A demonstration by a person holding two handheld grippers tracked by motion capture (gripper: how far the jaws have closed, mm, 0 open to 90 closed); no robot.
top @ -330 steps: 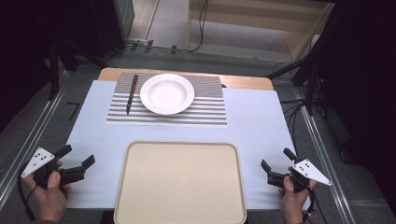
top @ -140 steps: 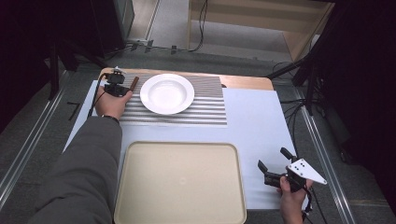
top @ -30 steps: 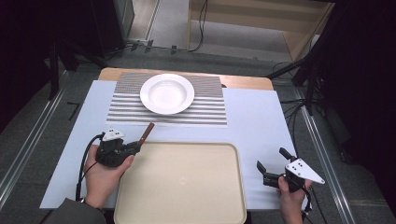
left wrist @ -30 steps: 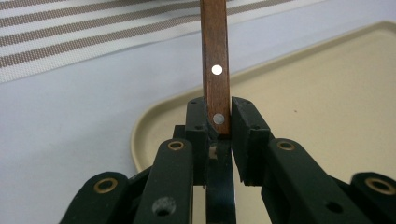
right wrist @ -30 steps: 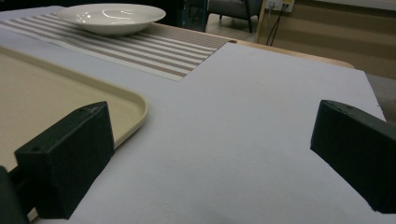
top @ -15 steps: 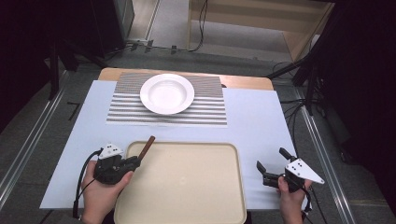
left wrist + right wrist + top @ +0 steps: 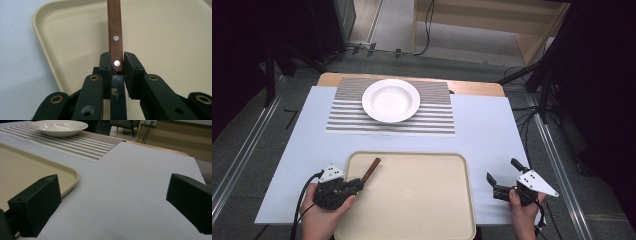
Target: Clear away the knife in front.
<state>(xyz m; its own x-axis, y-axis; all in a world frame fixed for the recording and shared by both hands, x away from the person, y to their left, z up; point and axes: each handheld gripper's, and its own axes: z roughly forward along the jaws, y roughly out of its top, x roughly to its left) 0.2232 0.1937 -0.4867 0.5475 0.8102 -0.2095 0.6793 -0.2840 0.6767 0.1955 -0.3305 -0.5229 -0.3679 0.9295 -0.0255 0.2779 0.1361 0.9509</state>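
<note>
Left gripper (image 7: 354, 186): jaws pinching the knife's wooden handle (image 7: 115, 37), at the tray's 9 o'clock edge.
Knife: handle slants over the tray (image 7: 422, 210), toward 1 o'clock.
Right gripper (image 7: 502, 181): jaws spread, holding nothing, at the tray's 3 o'clock.
Plate (image 7: 391, 100): on the striped mat (image 7: 437, 117), 12 o'clock.

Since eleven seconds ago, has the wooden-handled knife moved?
Yes. The wooden-handled knife left the striped placemat beside the plate and now sits over the tray, held by the left hand-held gripper.
</note>
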